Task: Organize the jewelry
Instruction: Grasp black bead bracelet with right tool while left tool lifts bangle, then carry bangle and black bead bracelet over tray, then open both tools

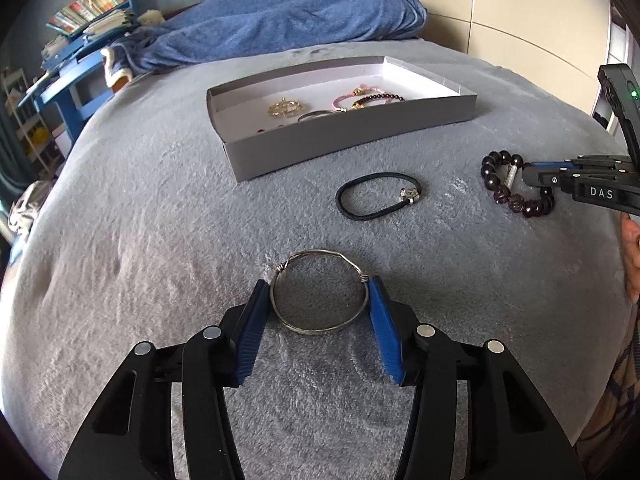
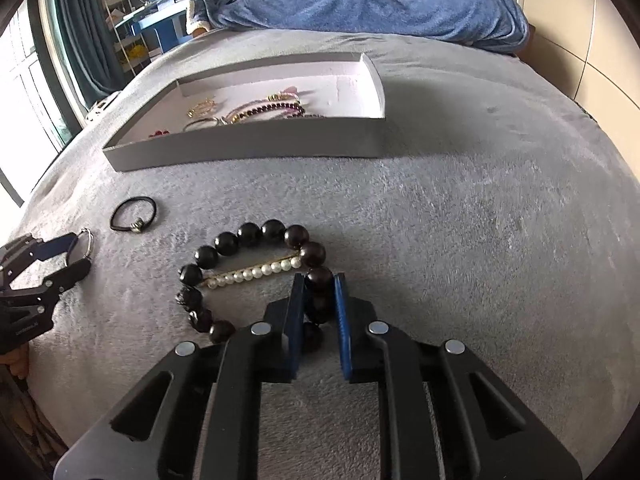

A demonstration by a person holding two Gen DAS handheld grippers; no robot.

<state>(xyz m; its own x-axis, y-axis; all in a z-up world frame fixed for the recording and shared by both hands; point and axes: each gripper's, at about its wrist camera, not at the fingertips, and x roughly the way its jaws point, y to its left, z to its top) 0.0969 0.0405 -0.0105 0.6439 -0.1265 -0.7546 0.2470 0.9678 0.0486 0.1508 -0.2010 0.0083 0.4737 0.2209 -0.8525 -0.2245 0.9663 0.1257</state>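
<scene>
Silver bangle (image 1: 319,292) clamped between left gripper (image 1: 318,300) pads, dark bead bracelet (image 2: 256,272) pinched by right gripper (image 2: 319,292); next, lifting both into box (image 2: 248,148)

I see a silver wire bangle (image 1: 319,292) between my blue fingers (image 1: 382,320), black beads (image 2: 248,236), a grey blanket (image 1: 140,240) and a grey-walled, white-lined box (image 1: 344,136).

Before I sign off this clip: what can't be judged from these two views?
- Left wrist view: pieces low in the grey box, partly behind its near wall.
- Right wrist view: the dark bead bracelet, nearest beads behind the right gripper.
- Same view: the silver bangle, mostly behind the left gripper.
</scene>
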